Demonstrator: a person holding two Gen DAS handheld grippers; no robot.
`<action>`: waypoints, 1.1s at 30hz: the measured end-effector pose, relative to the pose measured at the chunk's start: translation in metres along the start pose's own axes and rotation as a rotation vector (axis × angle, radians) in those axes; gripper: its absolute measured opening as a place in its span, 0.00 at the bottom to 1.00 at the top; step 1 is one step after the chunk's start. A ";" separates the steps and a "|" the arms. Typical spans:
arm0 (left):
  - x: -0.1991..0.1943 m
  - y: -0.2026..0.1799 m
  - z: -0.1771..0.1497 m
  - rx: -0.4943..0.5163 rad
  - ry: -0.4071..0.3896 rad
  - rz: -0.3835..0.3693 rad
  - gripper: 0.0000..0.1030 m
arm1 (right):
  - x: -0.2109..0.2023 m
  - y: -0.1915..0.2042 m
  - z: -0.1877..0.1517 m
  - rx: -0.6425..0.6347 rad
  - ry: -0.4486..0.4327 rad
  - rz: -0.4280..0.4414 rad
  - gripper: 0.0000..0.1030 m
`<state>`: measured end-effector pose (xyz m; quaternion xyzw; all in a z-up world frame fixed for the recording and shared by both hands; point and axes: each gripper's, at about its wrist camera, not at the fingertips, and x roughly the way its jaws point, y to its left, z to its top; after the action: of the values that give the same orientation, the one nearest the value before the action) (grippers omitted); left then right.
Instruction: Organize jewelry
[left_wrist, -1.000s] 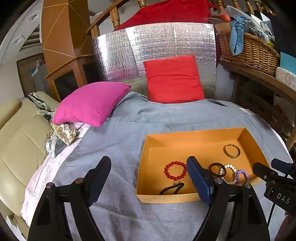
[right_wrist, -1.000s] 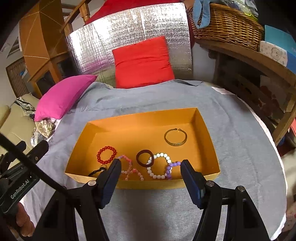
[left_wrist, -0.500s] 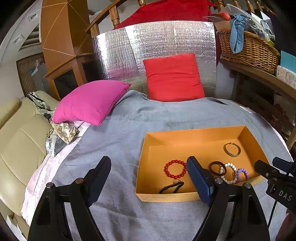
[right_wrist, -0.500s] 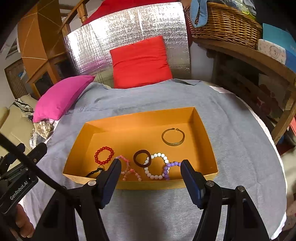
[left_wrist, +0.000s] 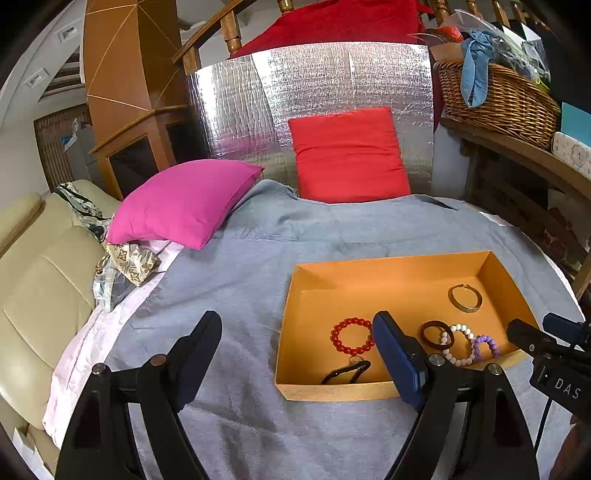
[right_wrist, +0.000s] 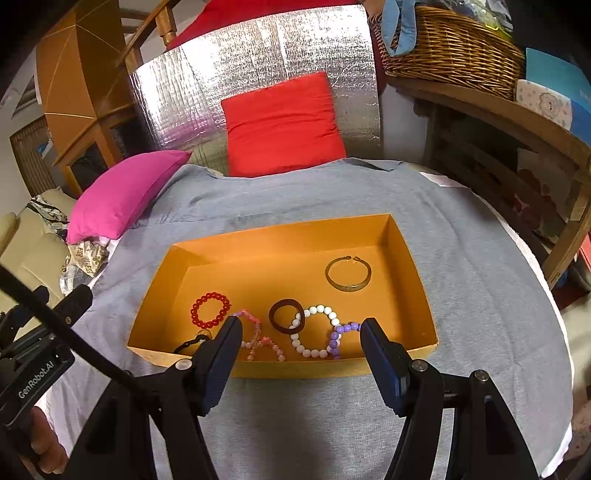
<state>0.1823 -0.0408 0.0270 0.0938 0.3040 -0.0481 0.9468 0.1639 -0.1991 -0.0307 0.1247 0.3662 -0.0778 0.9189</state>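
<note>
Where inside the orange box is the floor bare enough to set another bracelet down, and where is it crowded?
Bare floor in the orange box: the whole far strip along its back wall, and the far left corner beyond the red bead bracelet. The gold bangle borders that strip on the right. Crowded: the near wall, where bead bracelets and a dark ring overlap.

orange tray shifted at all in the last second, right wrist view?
No. The orange tray keeps its place against the red cushion and grey cloth; any slight frame drift carries all three together.

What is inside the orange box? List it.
In the orange box: red bead bracelet, pink bead strand, brown ring, white-and-purple bead bracelet, gold bangle, black band, partly hidden by the near wall.
</note>
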 end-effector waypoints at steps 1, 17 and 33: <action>0.000 0.000 0.000 0.000 0.000 0.001 0.82 | 0.000 0.000 0.000 0.000 0.001 0.000 0.68; 0.002 0.002 -0.002 -0.004 0.011 0.004 0.82 | 0.001 0.001 0.001 0.001 -0.003 0.002 0.68; 0.000 0.004 -0.002 -0.012 0.012 0.004 0.82 | 0.004 0.007 -0.002 -0.010 0.002 -0.001 0.68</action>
<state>0.1821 -0.0360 0.0257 0.0890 0.3100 -0.0436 0.9456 0.1671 -0.1918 -0.0334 0.1200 0.3677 -0.0766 0.9190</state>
